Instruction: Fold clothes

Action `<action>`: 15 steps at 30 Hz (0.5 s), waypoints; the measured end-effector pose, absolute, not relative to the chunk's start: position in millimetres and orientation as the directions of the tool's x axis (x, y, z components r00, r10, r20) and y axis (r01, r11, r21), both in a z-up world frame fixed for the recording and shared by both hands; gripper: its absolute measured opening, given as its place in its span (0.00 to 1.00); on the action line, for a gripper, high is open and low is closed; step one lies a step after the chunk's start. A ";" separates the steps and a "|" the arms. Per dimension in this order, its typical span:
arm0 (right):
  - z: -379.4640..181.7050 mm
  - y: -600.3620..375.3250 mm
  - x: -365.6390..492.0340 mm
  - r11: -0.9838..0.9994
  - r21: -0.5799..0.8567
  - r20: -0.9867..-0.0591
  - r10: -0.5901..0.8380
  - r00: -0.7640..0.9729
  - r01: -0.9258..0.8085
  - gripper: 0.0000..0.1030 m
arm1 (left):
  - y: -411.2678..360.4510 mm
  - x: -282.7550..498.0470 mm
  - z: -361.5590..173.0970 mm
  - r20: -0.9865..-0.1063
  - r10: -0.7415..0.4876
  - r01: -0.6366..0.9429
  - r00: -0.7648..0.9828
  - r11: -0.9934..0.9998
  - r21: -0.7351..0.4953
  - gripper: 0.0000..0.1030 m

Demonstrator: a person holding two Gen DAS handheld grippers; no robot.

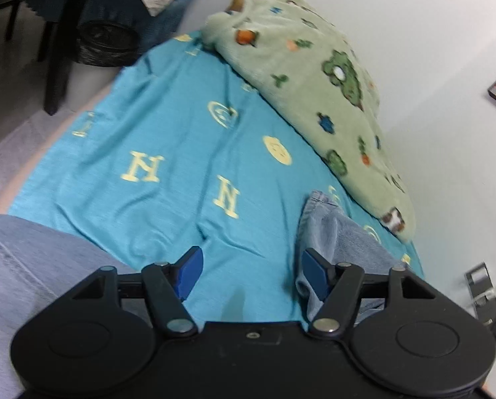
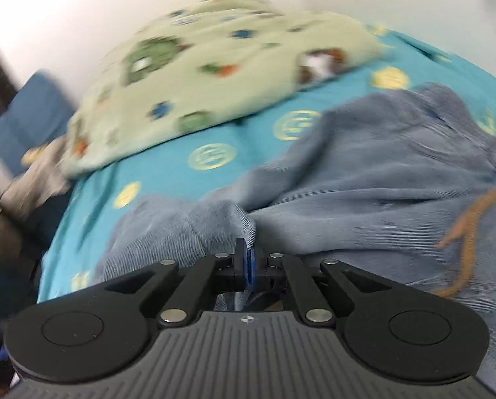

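In the right wrist view the right gripper (image 2: 246,262) has its blue pads pressed together on a bunched fold of the blue jeans (image 2: 364,179); the denim rises out of the jaws just ahead of them and spreads away to the right, rumpled, over the turquoise bedsheet (image 2: 168,173); an orange-brown cord (image 2: 467,226) trails across the denim at the right edge; this view is blurred by motion; beyond the jeans a pale green fleece blanket (image 2: 198,76) with green and orange figures lies heaped on the sheet against the white wall (image 2: 81,6); at the far left stands something dark blue (image 2: 31,113), too smeared to name

In the left wrist view the left gripper (image 1: 249,271) is spread wide with nothing between its blue pads, hanging over bare sheet; a leg end of the jeans (image 1: 334,232) lies just beside its right finger, partly behind it; grey-blue denim fills the lower left corner of the frame as well; the sheet (image 1: 168,126) with its yellow letters and round emblems stretches ahead; the fleece blanket (image 1: 314,83) runs along the wall on the right; off the bed's far left edge stand dark furniture legs (image 1: 61,50) and a black round bin (image 1: 106,43)
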State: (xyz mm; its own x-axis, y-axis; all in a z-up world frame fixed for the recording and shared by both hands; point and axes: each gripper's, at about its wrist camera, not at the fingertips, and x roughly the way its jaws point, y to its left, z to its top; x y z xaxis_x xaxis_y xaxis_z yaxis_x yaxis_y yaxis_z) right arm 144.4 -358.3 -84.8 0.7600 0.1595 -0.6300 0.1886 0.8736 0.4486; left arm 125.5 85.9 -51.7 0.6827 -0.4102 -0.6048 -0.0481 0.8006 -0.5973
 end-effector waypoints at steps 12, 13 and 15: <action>-56.1 -351.1 89.1 0.831 0.500 -0.599 0.127 0.791 0.245 0.42 | 62.0 128.0 -65.8 -0.558 -0.570 0.013 0.603 0.707 -0.707 0.60; -50.8 -347.5 79.2 0.829 0.509 -0.581 0.133 0.803 0.231 0.42 | 59.3 128.5 -68.3 -0.558 -0.580 0.013 0.594 0.699 -0.715 0.59; -44.5 -339.2 62.2 0.822 0.535 -0.552 0.165 0.817 0.196 0.42 | 53.7 130.4 -74.0 -0.564 -0.592 0.005 0.575 0.692 -0.722 0.57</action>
State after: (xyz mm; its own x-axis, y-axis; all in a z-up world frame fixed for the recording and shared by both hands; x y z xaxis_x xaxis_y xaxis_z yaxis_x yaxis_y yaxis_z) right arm 62.2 -339.2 -44.5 0.8171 0.1648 -0.5524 0.1962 0.8216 0.5352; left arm 130.4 53.7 -74.0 0.5754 -0.5924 -0.5639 0.0046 0.6919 -0.7220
